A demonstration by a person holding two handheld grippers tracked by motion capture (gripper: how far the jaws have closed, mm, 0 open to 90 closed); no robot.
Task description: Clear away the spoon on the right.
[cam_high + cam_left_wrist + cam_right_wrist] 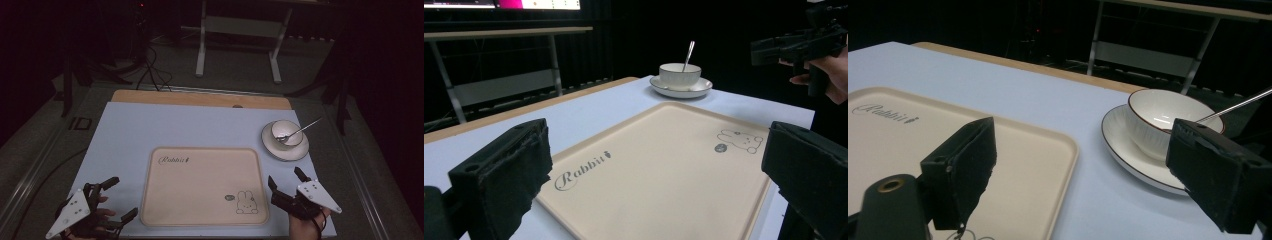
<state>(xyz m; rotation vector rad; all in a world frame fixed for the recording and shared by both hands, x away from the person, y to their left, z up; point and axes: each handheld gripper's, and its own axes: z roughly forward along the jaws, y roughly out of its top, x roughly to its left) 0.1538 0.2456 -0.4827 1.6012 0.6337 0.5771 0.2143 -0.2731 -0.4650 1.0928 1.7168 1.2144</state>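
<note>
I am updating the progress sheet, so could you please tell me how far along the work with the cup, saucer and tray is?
Nothing looks done yet: the cup with its spoon sits on the saucer beside the tray, which is bare. In hand: nothing; the right gripper is open near the saucer, the left gripper open at the tray's other side. Left: probably grasping and moving the crockery.

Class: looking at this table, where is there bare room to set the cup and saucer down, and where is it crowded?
The beige tray is bare except for its printed rabbit. The blue mat is free between the tray's far rim and the wooden table edge. The far right corner is crowded: cup, spoon and saucer. Both grippers flank the tray's near corners.
</note>
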